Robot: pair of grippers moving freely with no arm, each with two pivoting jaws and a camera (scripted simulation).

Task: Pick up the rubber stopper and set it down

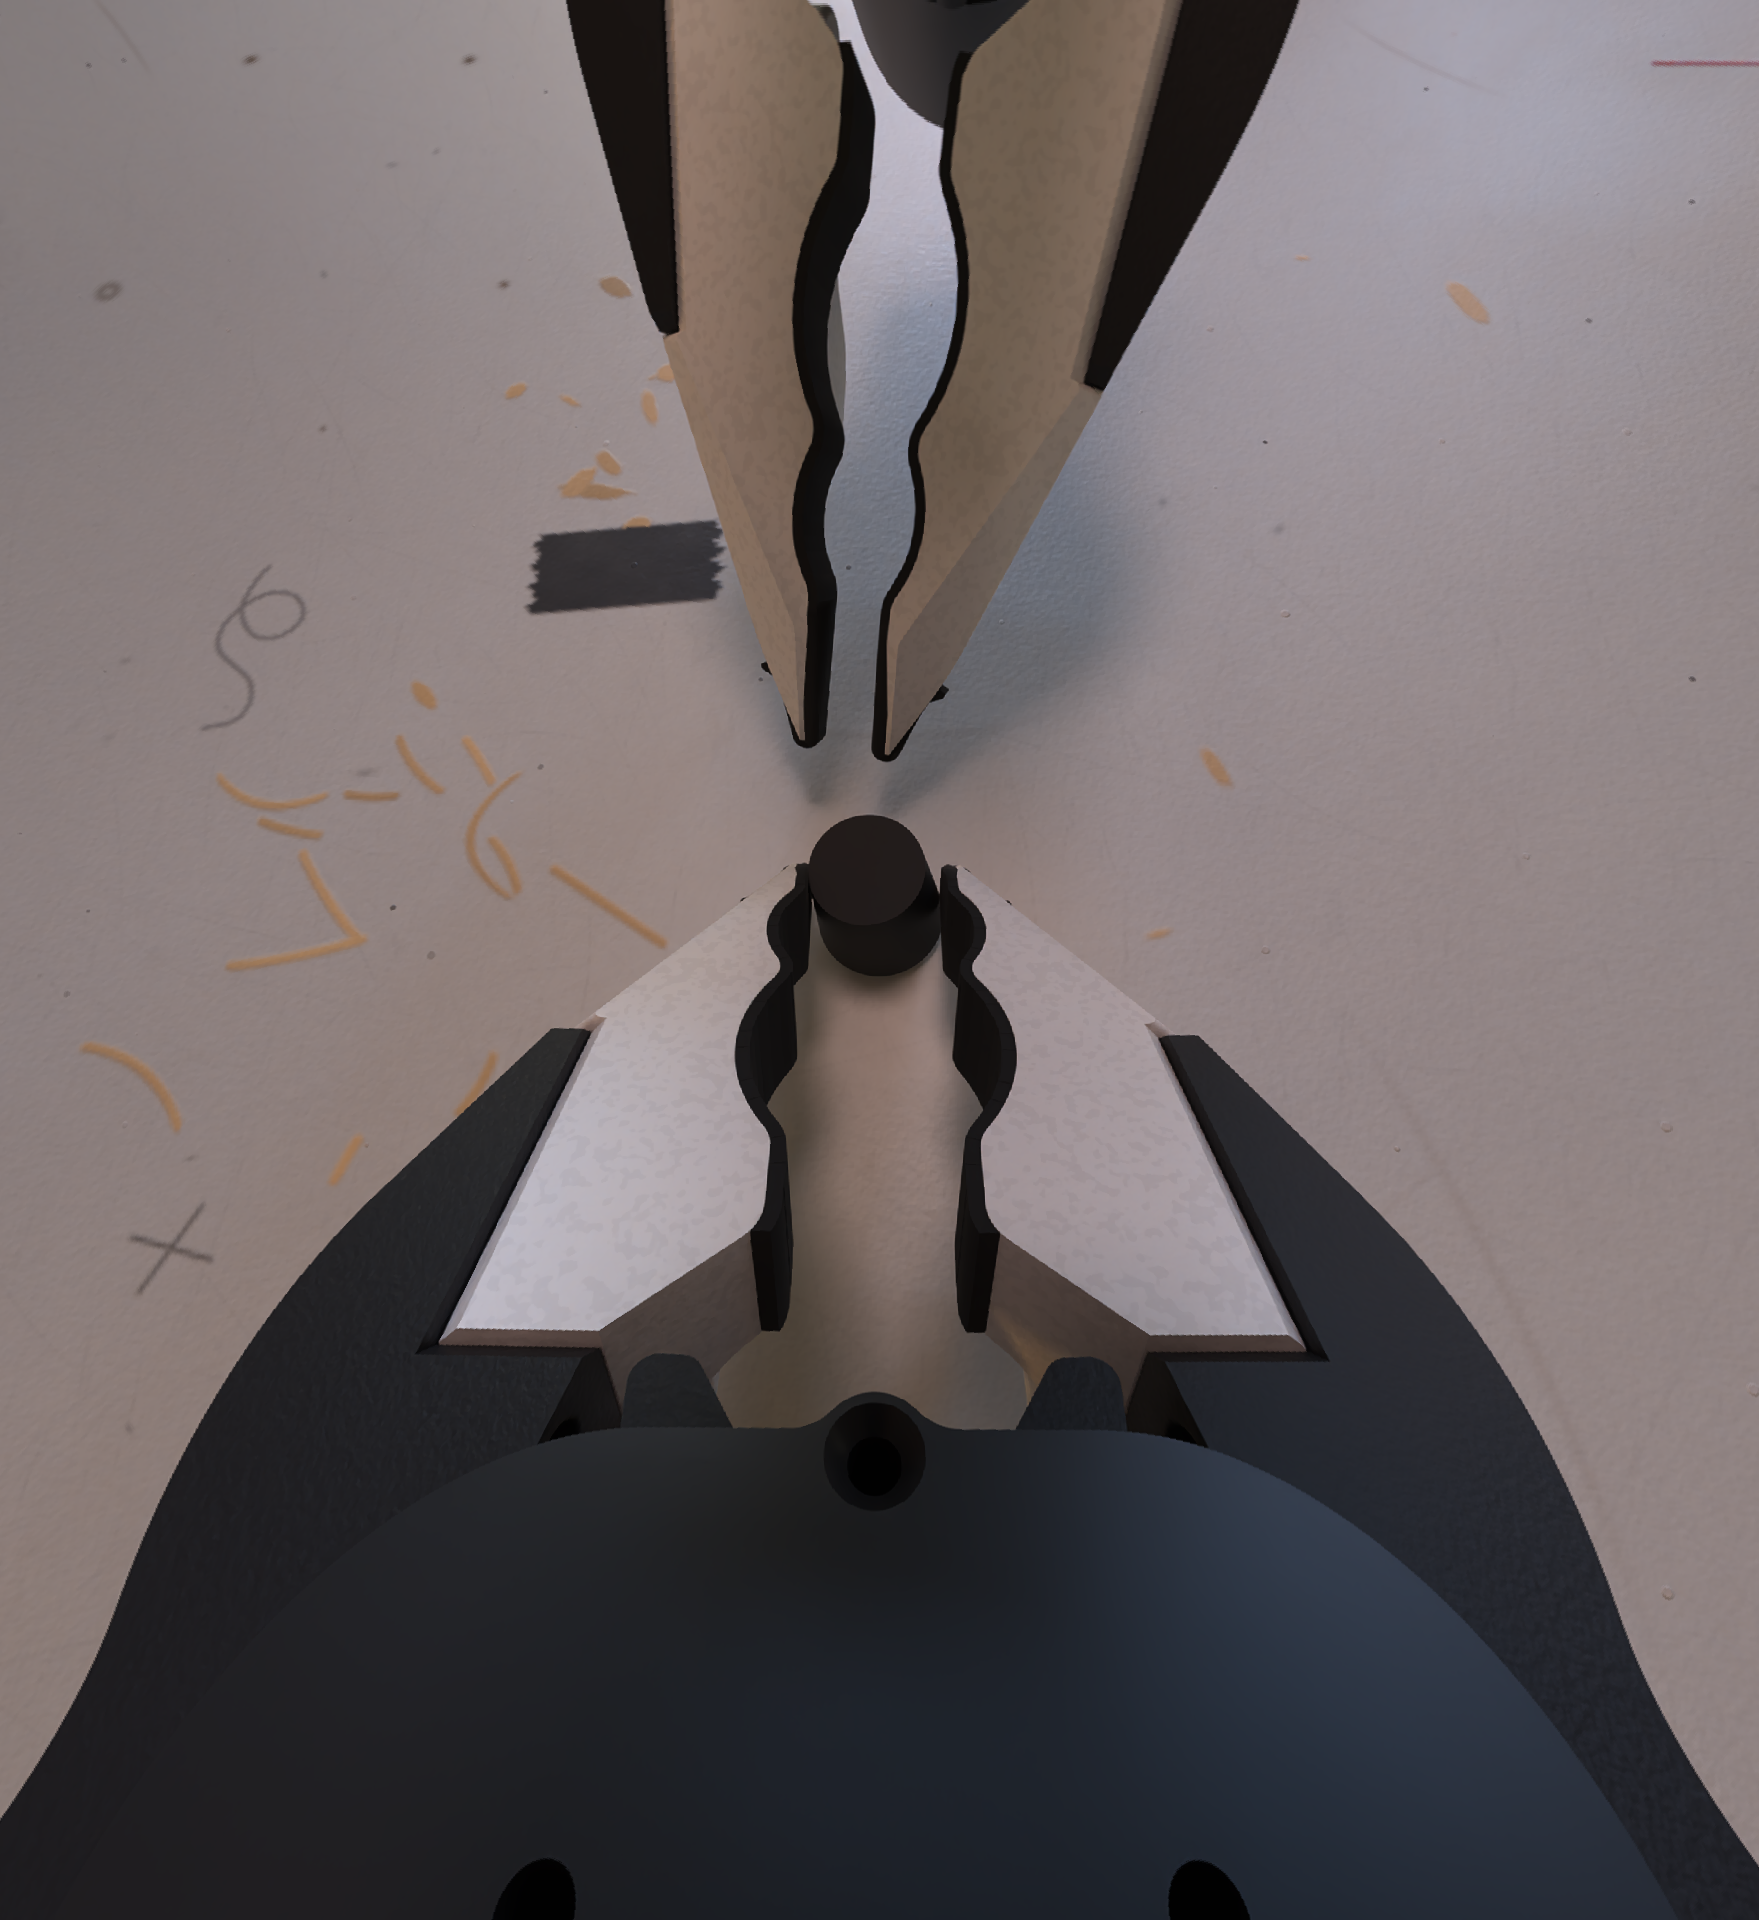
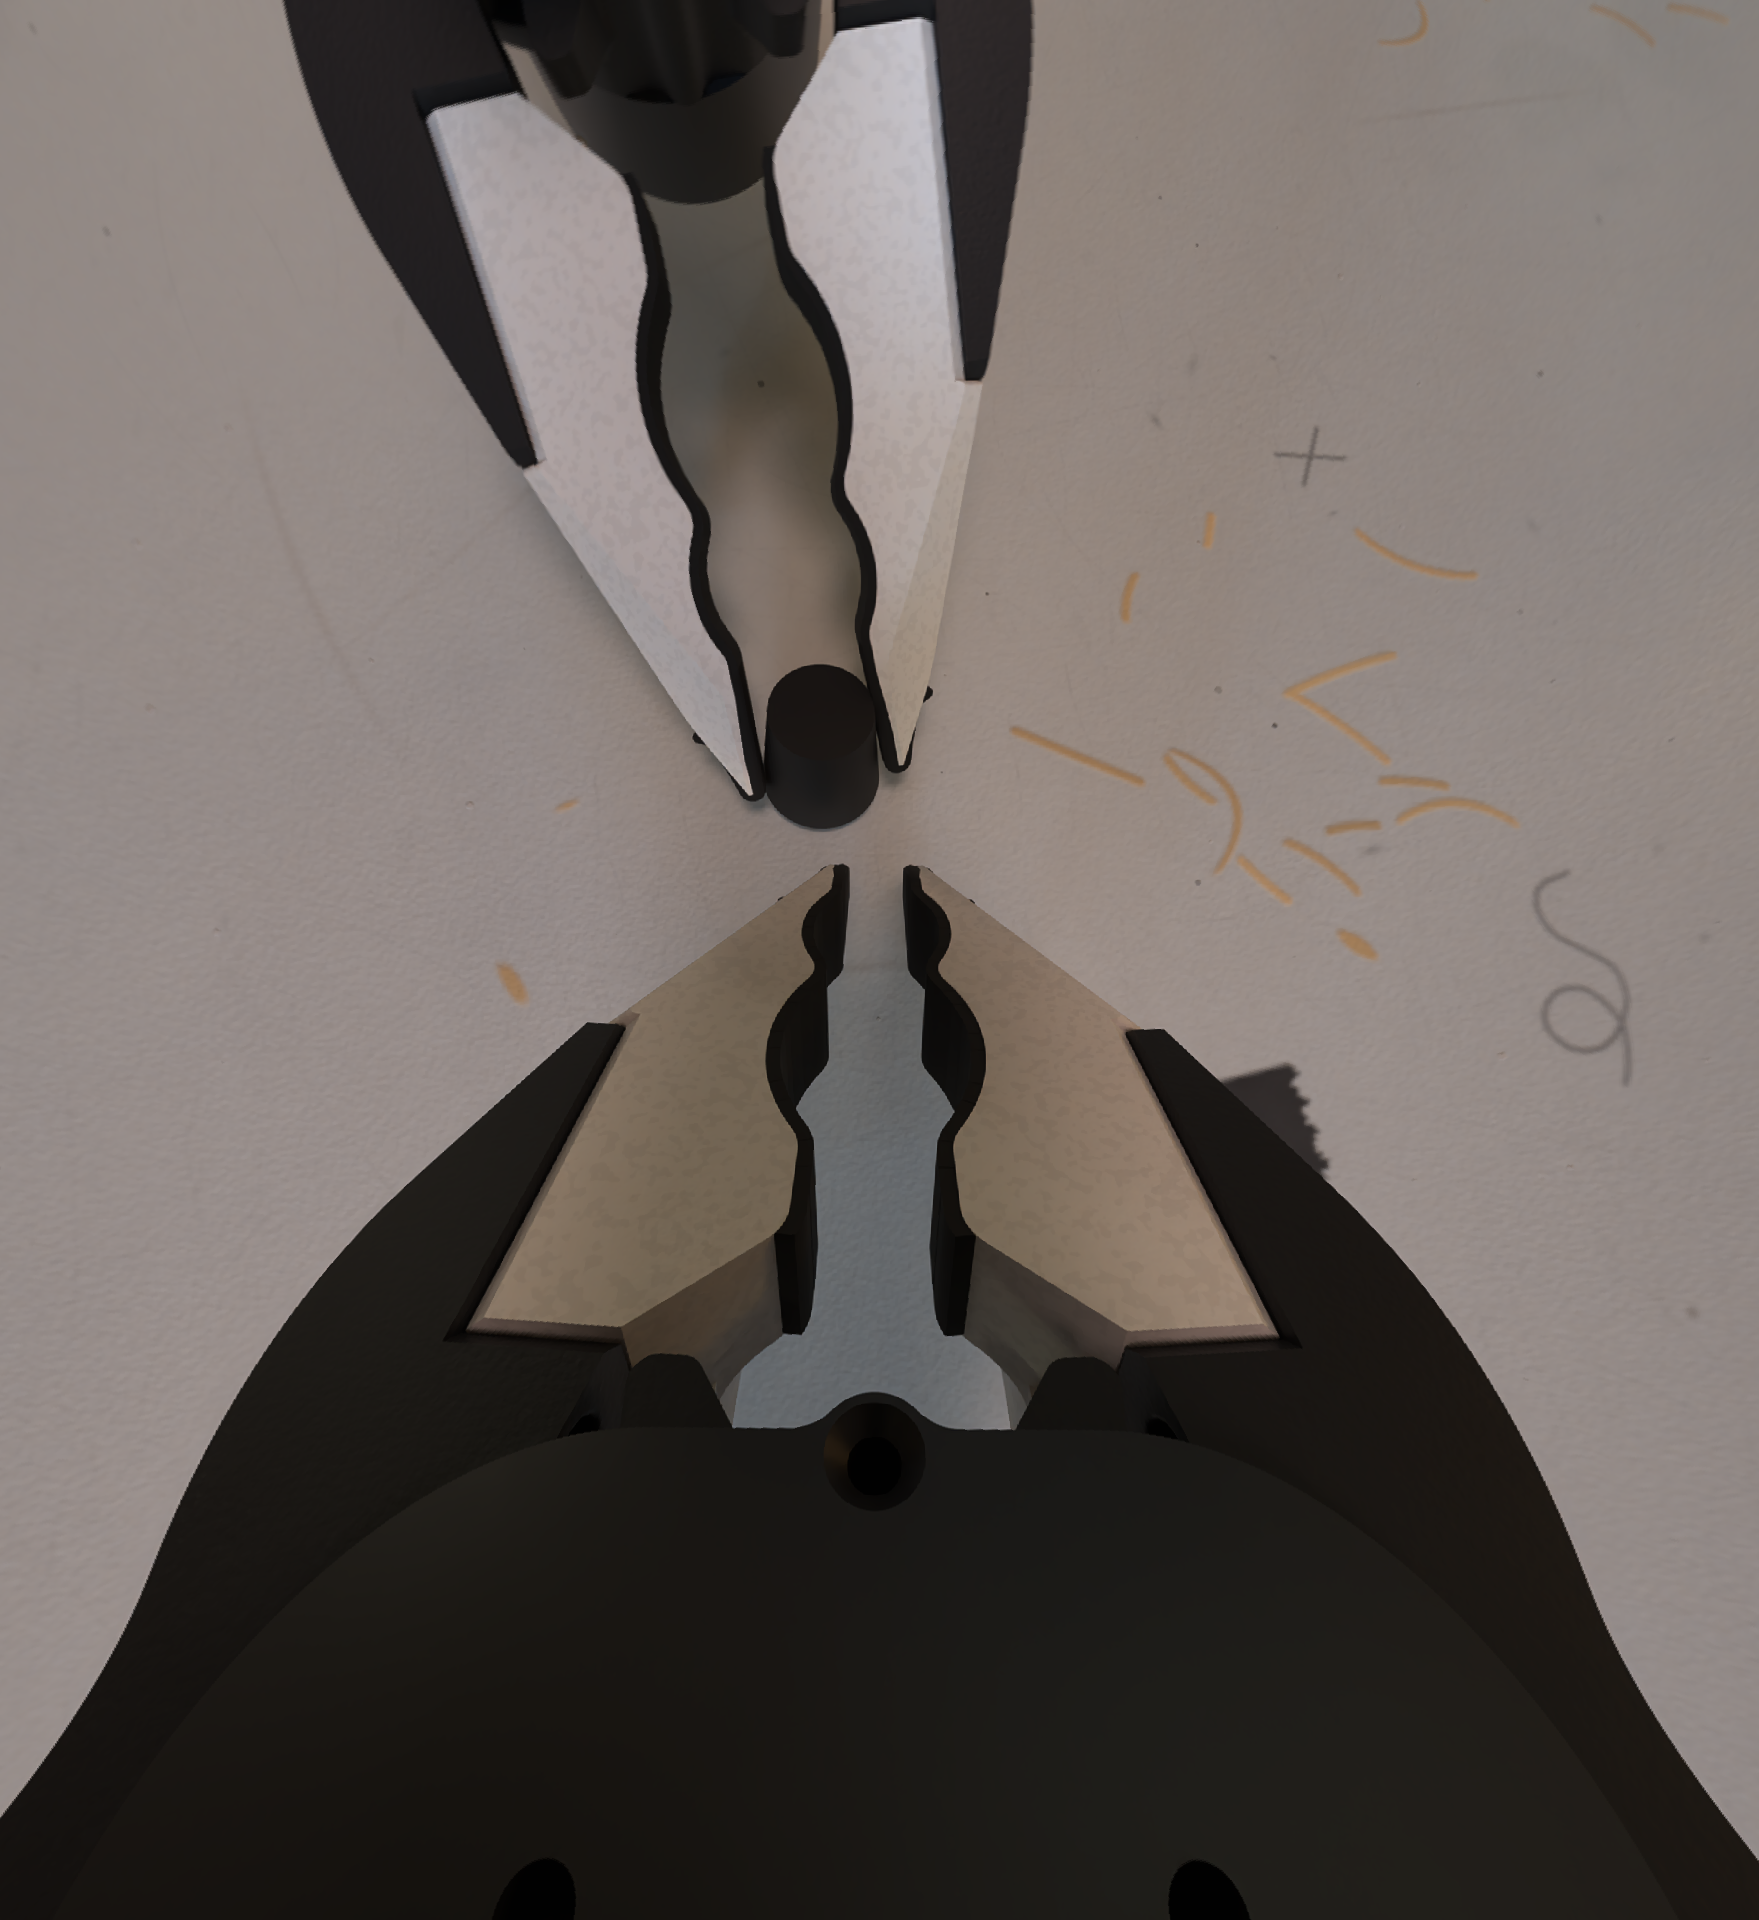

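Note:
The rubber stopper is a small black tapered plug that stands upright on the pale tabletop. My left gripper is shut on the stopper, one fingertip against each side. In the right wrist view the stopper shows between the left gripper's tips, low at the table surface. My right gripper faces it tip to tip, a short way off, empty, with its jaws drawn almost together and only a narrow slit between them. It also shows in the left wrist view.
A strip of black tape lies on the table beside the right gripper and also shows in the right wrist view. Tan wood shavings and pencil marks are scattered on that same side.

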